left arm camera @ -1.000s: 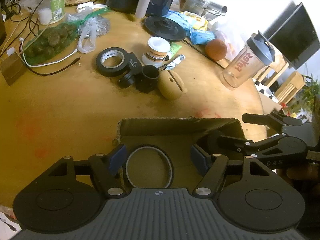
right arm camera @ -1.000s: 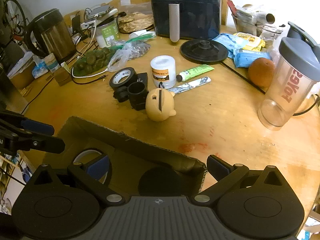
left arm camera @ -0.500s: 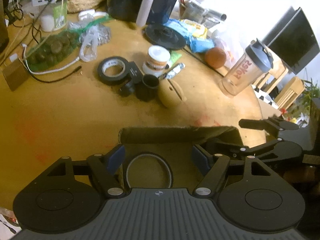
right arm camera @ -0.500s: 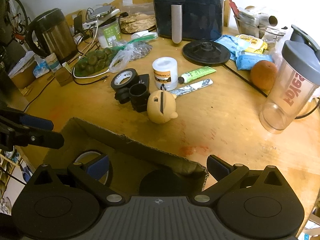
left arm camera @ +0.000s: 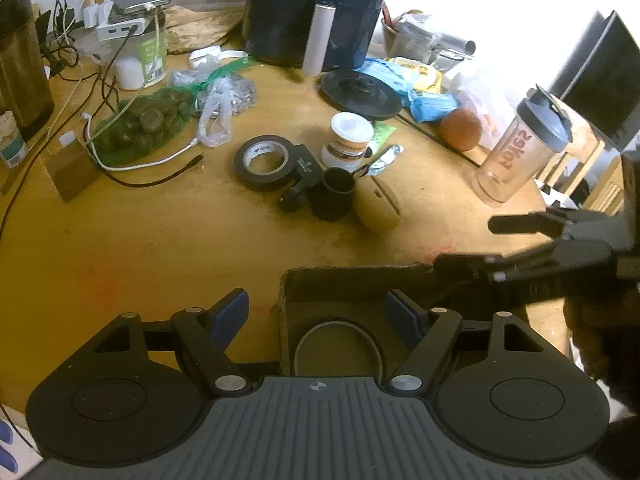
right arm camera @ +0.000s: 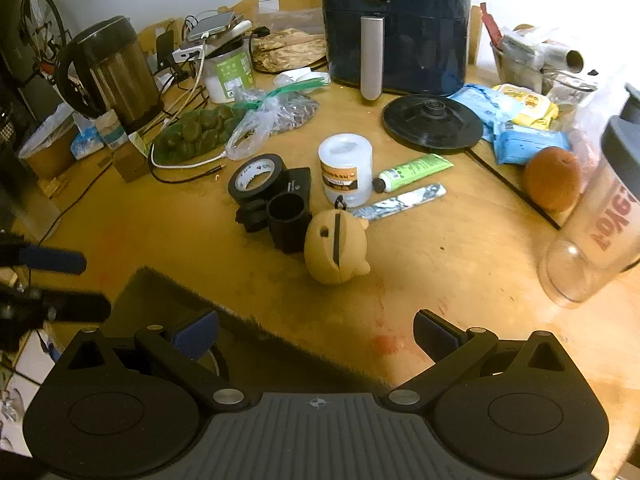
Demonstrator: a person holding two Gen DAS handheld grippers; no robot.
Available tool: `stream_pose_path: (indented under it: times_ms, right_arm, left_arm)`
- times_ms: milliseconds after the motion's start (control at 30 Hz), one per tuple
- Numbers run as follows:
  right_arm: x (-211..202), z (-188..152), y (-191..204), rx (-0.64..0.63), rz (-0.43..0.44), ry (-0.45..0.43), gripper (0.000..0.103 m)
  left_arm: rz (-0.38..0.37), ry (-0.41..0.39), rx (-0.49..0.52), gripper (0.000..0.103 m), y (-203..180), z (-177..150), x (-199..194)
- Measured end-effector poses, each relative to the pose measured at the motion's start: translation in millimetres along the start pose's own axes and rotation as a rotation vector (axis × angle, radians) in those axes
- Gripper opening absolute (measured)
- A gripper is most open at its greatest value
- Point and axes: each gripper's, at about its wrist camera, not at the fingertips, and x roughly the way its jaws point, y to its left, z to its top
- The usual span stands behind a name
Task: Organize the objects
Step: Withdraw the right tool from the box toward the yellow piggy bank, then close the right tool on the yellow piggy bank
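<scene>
Cardboard box (left arm camera: 352, 280) sits at the near table (left arm camera: 160, 240) edge, a ring (left arm camera: 340, 344) lying flat inside. Left gripper (left arm camera: 320, 316) hovers over its left wall, fingers spread, pinching nothing. Right gripper (right arm camera: 316, 332) is over the box's right corner, fingers likewise spread and empty. Loose items lie ahead of both, beyond the box: tan piggy bank (right arm camera: 336, 248) nearest, slot running toward the right gripper, which looks closer to it.
</scene>
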Motion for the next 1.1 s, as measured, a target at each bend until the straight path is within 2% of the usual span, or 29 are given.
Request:
stream_pose_path:
  times_ms: [300, 533, 667, 933, 1100]
  right_arm:
    - [31.0, 26.6, -11.9, 0.025, 0.013, 0.021, 0.102]
    - [62.1, 41.9, -14.8, 0.006, 0.014, 0.07, 0.089]
    - [77.6, 47.3, -14.6, -0.008, 0.017, 0.089, 0.086]
    - [108.0, 58.9, -18.4, -0.008, 0.002, 0.139, 0.067]
    - [122.5, 60.4, -21.1, 0.002, 0.007, 0.163, 0.059]
  left_arm:
    - [0.004, 0.022, -0.042, 0.075, 8.6, -6.0, 1.9]
    - [0.001, 0.031, -0.067, 0.075, 12.6, -8.9, 0.5]
    - [0.008, 0.03, -0.087, 0.075, 16.7, -9.6, -0.7]
    - [0.021, 0.028, -0.12, 0.075, 24.0, -8.4, -2.2]
    - [0.024, 0.026, -0.131, 0.075, 26.4, -7.5, -2.3]
